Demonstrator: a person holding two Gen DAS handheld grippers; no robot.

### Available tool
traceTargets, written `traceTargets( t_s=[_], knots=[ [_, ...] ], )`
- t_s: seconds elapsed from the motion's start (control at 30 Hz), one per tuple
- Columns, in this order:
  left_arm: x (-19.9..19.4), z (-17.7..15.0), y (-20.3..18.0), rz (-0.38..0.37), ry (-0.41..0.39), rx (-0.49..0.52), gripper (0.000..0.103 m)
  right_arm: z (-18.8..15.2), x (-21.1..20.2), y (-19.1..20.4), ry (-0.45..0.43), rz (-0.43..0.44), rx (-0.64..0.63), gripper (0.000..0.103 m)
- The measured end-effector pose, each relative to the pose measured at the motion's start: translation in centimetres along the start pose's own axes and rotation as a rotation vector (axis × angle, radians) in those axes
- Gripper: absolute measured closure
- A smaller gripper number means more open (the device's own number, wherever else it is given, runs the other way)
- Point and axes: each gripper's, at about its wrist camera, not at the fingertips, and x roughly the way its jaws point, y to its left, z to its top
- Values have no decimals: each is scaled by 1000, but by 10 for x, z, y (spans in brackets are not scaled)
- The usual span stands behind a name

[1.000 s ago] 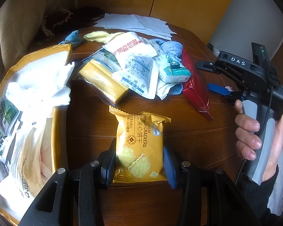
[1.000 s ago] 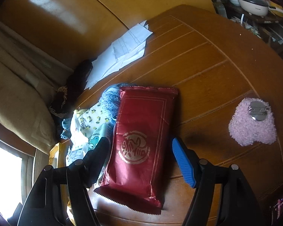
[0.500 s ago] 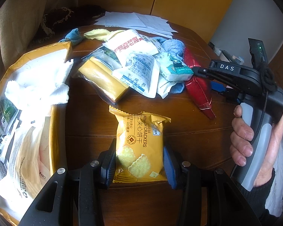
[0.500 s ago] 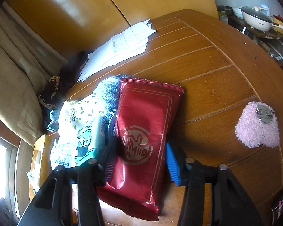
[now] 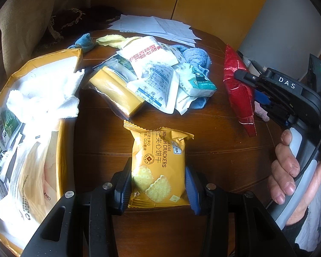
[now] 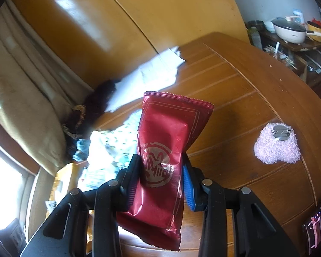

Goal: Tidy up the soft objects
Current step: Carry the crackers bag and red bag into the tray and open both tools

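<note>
My left gripper (image 5: 158, 176) is shut on a yellow cracker packet (image 5: 160, 156) that rests on the brown wooden table (image 5: 214, 150) near its front. In the right wrist view a red foil packet (image 6: 167, 128) stands up between the jaws of my right gripper (image 6: 162, 171), which are closing on it; both pads press its sides and it hangs clear of the table. The left wrist view shows the same red packet (image 5: 237, 90) raised at the right, in the right gripper (image 5: 248, 85) held by a hand (image 5: 284, 171).
A heap of white sachets (image 5: 152, 81), a wrapped yellow block (image 5: 115, 92) and a blue cloth (image 5: 196, 56) lies mid-table. A yellow cardboard box (image 5: 60, 55) with a white cloth (image 5: 42, 94) sits at left. A pink fluffy item (image 6: 276, 147) lies right; papers (image 5: 156, 25) lie at the back.
The right gripper's jaws came together onto the red packet, then raised it off the table and tipped it upright. The left gripper and cracker packet stayed still.
</note>
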Motion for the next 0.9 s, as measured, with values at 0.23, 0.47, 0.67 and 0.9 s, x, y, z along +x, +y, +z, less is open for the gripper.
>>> traceTargets(
  t_s=[0.23,0.47,0.67,0.9],
  knots=[
    [-11,0,1,-14,-24,-18,57,-8,-22,17,-52,96,-46,67],
    [-22,0,8,-19,-48,-41,57,-16,-40,40,-78,179,-106,67],
    [-43,-3,20,-30,-74,-74,57,-25,-45,60,-77,238,-157,67],
    [-81,-6,52,-28,-146,-164,57,-38,-42,90,-36,312,-212,67]
  ],
)
